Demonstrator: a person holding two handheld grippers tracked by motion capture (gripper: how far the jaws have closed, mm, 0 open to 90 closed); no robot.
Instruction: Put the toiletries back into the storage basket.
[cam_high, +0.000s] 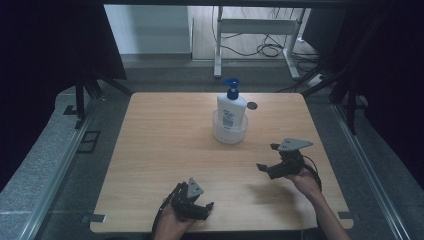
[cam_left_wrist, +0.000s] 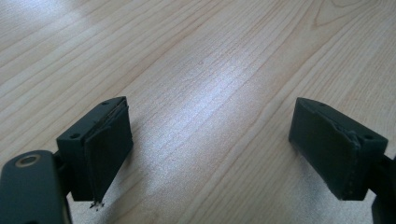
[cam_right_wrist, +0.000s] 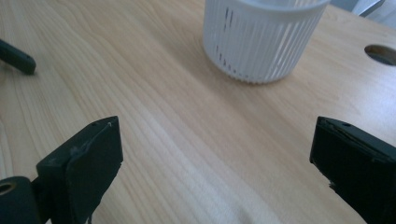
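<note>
A: Anything cut off?
B: In the right gripper view the basket's (cam_right_wrist: 264, 39) top runs out of frame; its contents are hidden there.
A: And from above?
B: One white ribbed basket (cam_high: 230, 133), one pump bottle (cam_high: 231, 110) standing upright inside it, ahead and left of the right gripper (cam_high: 272, 162).
A: Gripper states?
B: Right gripper jaws spread wide, holding nothing. Left gripper (cam_high: 200, 202) likewise wide apart, over bare surface (cam_high: 165, 135), well short of the basket.

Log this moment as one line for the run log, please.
left gripper: open, near table edge | right gripper: open, facing basket | pump bottle: upright in white basket | nothing held
</note>
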